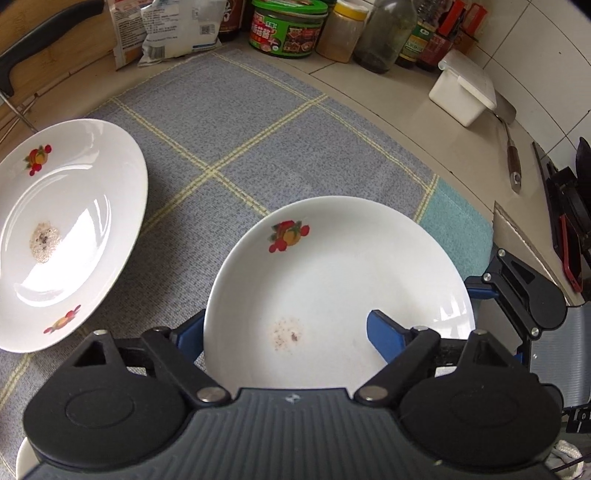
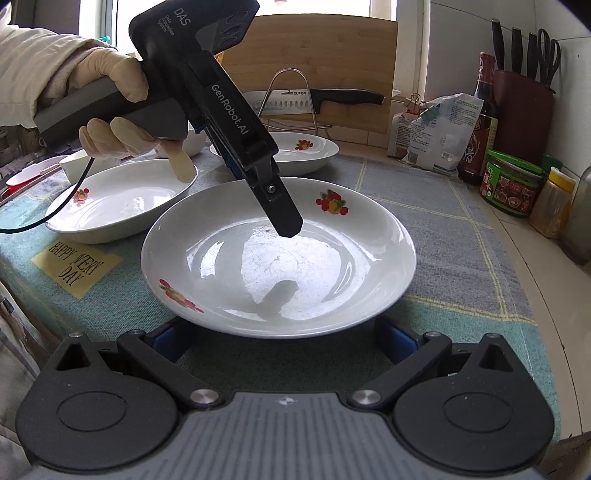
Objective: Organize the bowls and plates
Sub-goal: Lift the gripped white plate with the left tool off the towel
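A white plate with fruit prints (image 1: 332, 266) (image 2: 280, 258) lies on the checked cloth (image 1: 229, 122). My left gripper (image 1: 284, 321) points down at it with jaws apart. One blue finger (image 1: 384, 332) hangs inside the plate, and the other (image 1: 188, 336) sits outside and below the rim. No pad presses the rim. From the right wrist view, the black finger (image 2: 284, 218) hovers over the plate's inside. My right gripper (image 2: 282, 332) is open at the near rim, its tips hidden under the plate. A second plate (image 1: 66, 236) (image 2: 118, 199) lies alongside and a third (image 2: 295, 151) farther back.
Jars and bottles (image 1: 288, 29) (image 2: 513, 188), bags (image 1: 177, 29) and a white box (image 1: 461, 88) line the counter's back. A spatula (image 1: 511, 155) lies near the wall. A cleaver (image 2: 314, 99) rests on a wire rack before a cutting board (image 2: 325, 55). Small white bowls (image 2: 74, 162) stand behind the gloved hand (image 2: 110, 110).
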`<state>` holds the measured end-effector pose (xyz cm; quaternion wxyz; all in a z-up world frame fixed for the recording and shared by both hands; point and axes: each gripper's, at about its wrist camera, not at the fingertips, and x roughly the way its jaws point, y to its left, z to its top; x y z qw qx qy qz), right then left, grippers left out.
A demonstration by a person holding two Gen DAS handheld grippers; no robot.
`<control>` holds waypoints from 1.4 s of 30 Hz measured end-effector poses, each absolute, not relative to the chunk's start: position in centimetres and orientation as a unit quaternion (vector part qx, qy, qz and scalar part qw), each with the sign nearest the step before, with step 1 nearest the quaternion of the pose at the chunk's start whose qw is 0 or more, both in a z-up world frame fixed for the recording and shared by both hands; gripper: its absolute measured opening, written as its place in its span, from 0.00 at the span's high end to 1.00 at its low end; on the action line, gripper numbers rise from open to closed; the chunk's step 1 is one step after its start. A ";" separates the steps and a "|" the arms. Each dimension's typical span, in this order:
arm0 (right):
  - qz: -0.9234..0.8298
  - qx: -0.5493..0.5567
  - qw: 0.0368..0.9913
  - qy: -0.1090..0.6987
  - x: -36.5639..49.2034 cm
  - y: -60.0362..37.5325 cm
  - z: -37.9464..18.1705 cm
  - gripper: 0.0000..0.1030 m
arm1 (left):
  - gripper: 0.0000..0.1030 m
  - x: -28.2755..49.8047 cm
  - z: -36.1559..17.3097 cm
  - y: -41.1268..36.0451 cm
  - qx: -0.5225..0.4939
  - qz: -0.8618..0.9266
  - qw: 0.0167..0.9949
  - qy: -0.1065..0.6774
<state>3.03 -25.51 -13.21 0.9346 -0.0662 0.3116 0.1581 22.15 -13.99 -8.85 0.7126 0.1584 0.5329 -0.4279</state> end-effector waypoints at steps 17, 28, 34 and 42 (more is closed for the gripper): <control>0.187 -0.079 0.922 0.329 4.2 -25.7 -12.9 0.00 | 0.15 22.9 -8.9 -14.9 0.180 -0.443 0.673 0.564; 0.190 -0.087 0.917 0.341 4.6 -25.3 -12.6 0.00 | 0.15 22.9 -9.0 -15.1 0.191 -0.448 0.667 0.565; 0.190 -0.089 0.912 0.352 5.0 -25.2 -12.4 0.00 | 0.15 23.0 -9.1 -15.1 0.191 -0.448 0.666 0.564; 0.190 -0.094 0.907 0.364 5.3 -25.1 -12.1 0.00 | 0.15 22.9 -8.7 -15.1 0.191 -0.450 0.671 0.558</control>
